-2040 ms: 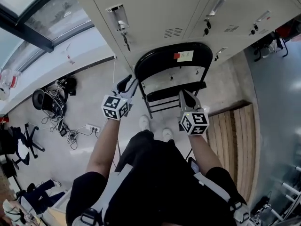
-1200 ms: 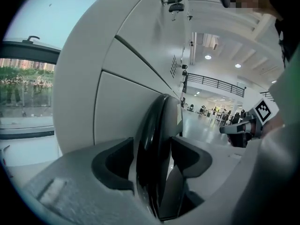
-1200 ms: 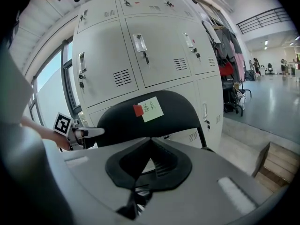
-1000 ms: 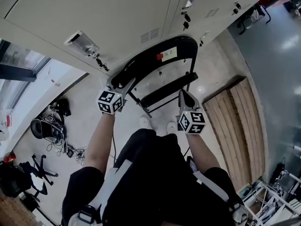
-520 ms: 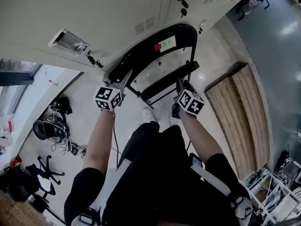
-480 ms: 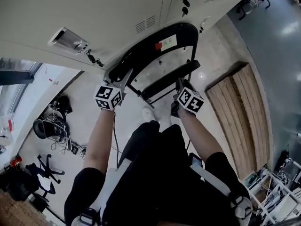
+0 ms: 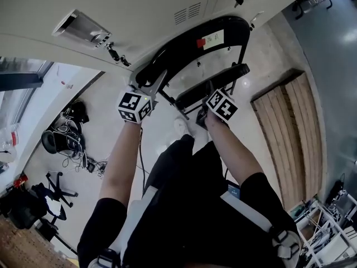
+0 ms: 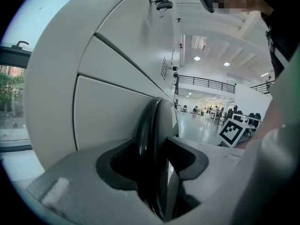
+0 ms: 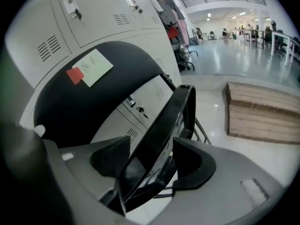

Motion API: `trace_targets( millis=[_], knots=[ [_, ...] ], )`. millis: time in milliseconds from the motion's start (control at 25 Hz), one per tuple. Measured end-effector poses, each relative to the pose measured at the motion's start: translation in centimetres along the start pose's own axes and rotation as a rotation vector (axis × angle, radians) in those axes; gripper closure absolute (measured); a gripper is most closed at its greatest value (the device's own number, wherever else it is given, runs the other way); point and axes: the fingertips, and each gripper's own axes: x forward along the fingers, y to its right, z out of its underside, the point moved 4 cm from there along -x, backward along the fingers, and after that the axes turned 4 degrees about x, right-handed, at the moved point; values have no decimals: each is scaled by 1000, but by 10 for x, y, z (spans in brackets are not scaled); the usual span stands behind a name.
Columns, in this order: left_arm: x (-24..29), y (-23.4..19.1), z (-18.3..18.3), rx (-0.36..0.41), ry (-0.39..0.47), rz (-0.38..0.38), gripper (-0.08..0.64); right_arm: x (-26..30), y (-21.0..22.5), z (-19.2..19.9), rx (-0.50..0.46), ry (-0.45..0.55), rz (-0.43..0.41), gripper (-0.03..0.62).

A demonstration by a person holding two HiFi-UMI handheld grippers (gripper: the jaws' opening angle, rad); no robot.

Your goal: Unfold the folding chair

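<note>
In the head view the right gripper's (image 7: 210, 96) jaws are lost behind its own cube (image 7: 221, 105). The chair's (image 7: 189, 52) legs are mostly covered by the person's forearms and body, so how its feet meet the floor cannot be made out. The left gripper view shows only a thin, edge-on slice of the backrest (image 8: 152, 125); the rest of the chair is cut off there. Both forearms reach away from the body toward the chair. The left one runs to the backrest's left end, and the right one runs to the near edge of the seat (image 7: 215, 85), with that gripper tipped downward. The left gripper (image 7: 153, 85) has just been closing, and its own view shows the pads of the left gripper (image 8: 154, 162) clamped on the backrest's rim. The jaws of the right gripper (image 9: 151, 163) have just been opening and stand wide apart. The seat edge (image 9: 164, 125) runs slantwise through the gap, clear of both pads. The chair is black and stands at the far side against grey lockers (image 7: 139, 10). Its curved backrest (image 7: 184, 54) carries a pale label (image 7: 213, 38) with a red tab, and its seat is steeply tilted, not level. Wooden planks (image 7: 290, 127) lie on the floor to its right.
</note>
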Motion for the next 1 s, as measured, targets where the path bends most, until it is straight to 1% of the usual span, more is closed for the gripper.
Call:
trace_targets(
  millis=[160, 320, 400, 480, 560, 640, 760, 880, 1000],
  knots=[
    [-1, 1, 0, -1, -1, -5, 373, 12, 2, 15, 98, -54, -9, 307],
    [-6, 8, 0, 13, 38, 1, 383, 24, 2, 25, 180, -86, -22, 320],
    [-9, 16, -1, 27, 57, 3, 387, 25, 3, 28, 213, -80, -40, 350],
    [-11, 24, -2, 36, 67, 10, 388, 20, 5, 31, 255, -49, -70, 403],
    [-13, 30, -3, 40, 76, 18, 388, 17, 9, 33, 290, -25, -114, 417],
    [-15, 36, -5, 44, 83, 18, 387, 15, 13, 33, 292, -31, -161, 417],
    [-21, 49, -8, 51, 84, 8, 387, 11, 20, 34, 256, -60, -213, 414],
    [-27, 62, -6, 65, 87, 3, 386, 2, 31, 39, 230, -69, -242, 408],
    [-29, 68, -1, 73, 92, -7, 383, -8, 45, 43, 224, -81, -264, 408]
  ],
)
